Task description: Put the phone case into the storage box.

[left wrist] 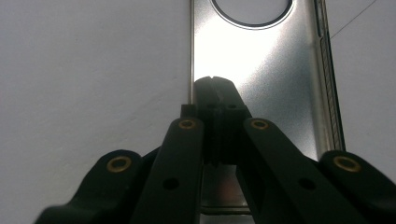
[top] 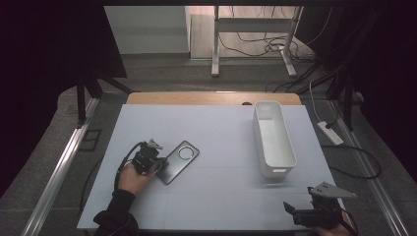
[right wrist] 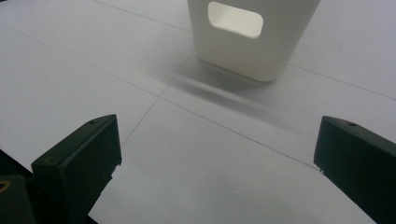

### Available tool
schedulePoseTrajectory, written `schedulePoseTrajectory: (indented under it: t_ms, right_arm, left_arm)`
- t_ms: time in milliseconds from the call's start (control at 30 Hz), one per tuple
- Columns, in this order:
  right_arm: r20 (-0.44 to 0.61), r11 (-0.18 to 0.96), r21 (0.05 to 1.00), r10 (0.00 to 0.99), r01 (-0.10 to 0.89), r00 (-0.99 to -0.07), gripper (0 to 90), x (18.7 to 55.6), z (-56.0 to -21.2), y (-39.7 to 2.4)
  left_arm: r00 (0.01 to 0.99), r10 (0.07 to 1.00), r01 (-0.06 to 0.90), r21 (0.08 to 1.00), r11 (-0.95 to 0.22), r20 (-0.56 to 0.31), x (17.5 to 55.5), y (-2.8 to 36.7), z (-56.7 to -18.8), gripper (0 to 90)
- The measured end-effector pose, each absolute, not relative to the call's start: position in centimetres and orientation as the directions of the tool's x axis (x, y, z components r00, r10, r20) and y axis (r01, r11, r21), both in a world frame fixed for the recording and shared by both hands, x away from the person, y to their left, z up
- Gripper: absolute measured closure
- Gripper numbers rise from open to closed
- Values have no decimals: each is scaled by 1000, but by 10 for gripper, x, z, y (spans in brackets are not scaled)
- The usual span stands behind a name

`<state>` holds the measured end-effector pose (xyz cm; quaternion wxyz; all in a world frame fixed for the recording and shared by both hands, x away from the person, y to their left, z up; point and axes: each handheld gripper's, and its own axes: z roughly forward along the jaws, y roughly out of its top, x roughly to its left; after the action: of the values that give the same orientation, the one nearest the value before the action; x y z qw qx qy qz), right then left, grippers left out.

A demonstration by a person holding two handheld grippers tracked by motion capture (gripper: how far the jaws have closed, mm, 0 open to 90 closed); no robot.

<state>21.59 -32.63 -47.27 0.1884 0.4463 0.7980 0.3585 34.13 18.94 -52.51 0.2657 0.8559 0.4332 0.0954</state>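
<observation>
The left gripper [top: 156, 164] sits in the left half of the white table top [top: 216, 142], toward its front edge, held by a hand in a dark sleeve [top: 129, 179]. Its jaws are together, tips meeting with no gap between them in the left gripper view [left wrist: 215, 84]. The closed tips lie over the near end of a flat, dark grey metallic phone-shaped slab with a ring-shaped cut-out [top: 176, 160]; whether they press on it or hang just above cannot be told. The slab lies flat on the table top, turned diagonally, its ringed end pointing toward the far right. In the left gripper view the slab [left wrist: 271, 70] runs away from the tips, the ring at its far end, one long edge near the left side of the closed tips.

The right gripper [top: 314, 211] is at the front right corner of the table top, jaws wide apart with bare table between them [right wrist: 219, 154]. A long, narrow white plastic bin [top: 273, 137] stands upright near the right edge, well apart from the slab. Its near end wall, with a rounded handle slot [right wrist: 236, 18], faces the right gripper, well ahead of the open jaws
</observation>
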Motion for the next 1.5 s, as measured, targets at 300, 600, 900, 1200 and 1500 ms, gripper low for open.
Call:
schedulePoseTrajectory:
  t_ms: [300, 600, 900, 1200, 1500]
  right_arm:
    - [19, 345, 740, 847, 578, -531, 5, 216, -473, -326]
    - [17, 348, 740, 846, 576, -532, 5, 216, -473, -326]
    - [18, 348, 737, 847, 579, -531, 5, 216, -473, -326]
    - [17, 348, 734, 849, 583, -528, 5, 217, -473, -326]
    - [15, 351, 733, 848, 582, -529, 4, 216, -473, -325]
  left_arm:
    - [609, 790, 662, 596, -454, -75, 335, 189, -500, 835]
    - [595, 801, 674, 580, -458, -60, 339, 189, -494, 514]
    - [578, 812, 702, 560, -440, -87, 344, 206, -495, 135]
    - [583, 804, 707, 559, -432, -116, 344, 220, -493, 0]
    - [573, 813, 715, 547, -436, -100, 344, 219, -499, 0]
